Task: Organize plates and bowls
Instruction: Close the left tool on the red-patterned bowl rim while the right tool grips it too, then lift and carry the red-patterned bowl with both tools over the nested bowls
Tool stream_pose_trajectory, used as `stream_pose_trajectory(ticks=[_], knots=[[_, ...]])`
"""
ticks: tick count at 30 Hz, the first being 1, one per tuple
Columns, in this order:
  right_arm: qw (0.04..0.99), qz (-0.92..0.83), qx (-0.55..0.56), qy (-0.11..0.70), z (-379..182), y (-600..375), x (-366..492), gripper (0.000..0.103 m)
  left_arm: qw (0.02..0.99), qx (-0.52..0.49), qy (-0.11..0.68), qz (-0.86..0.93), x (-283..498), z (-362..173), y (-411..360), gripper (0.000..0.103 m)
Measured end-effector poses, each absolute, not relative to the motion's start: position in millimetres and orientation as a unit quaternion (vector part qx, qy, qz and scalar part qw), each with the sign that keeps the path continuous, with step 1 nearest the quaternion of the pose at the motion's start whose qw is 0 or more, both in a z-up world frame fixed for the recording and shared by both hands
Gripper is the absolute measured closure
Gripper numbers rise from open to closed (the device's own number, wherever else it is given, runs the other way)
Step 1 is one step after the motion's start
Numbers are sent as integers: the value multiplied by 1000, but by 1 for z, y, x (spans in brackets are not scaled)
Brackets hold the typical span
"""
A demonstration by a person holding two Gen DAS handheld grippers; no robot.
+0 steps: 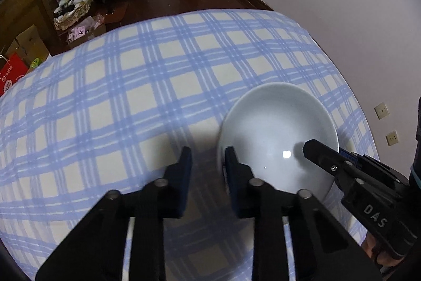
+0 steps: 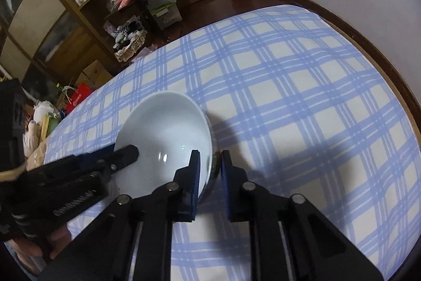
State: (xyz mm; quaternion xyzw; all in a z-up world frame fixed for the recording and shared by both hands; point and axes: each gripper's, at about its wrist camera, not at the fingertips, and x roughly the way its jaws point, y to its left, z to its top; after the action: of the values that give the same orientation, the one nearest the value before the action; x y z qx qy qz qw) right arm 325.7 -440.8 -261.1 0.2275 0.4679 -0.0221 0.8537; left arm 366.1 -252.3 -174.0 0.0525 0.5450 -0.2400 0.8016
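Your worktop (image 1: 131, 102) is covered edge to edge by a cloth of blue plaid on cream (image 2: 302, 96). One pale celadon glazed ceramic bowl (image 1: 276, 128) stands upright on it, between your two hand-held grippers: right of the left hand-held gripper (image 1: 208, 159), left of the right hand-held gripper (image 2: 210, 162).

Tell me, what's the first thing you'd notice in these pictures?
A shiny white bowl sits alone on the blue-checked tablecloth. The left gripper pinches the bowl's rim on one side, one finger inside, one outside; the right gripper pinches the opposite rim. Behind the table, cluttered wooden shelves stand against the wall.
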Motion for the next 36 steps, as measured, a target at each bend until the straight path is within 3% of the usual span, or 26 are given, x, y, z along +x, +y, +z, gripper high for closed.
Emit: stream_pose_trajectory(ticks=[3, 36], knots=[[853, -16, 242, 462, -257, -441, 322, 89, 800, 40, 548, -242, 362, -173, -253, 91], [876, -13, 196, 441, -176, -401, 194, 91, 814, 18, 527, -243, 227, -91, -204, 91]])
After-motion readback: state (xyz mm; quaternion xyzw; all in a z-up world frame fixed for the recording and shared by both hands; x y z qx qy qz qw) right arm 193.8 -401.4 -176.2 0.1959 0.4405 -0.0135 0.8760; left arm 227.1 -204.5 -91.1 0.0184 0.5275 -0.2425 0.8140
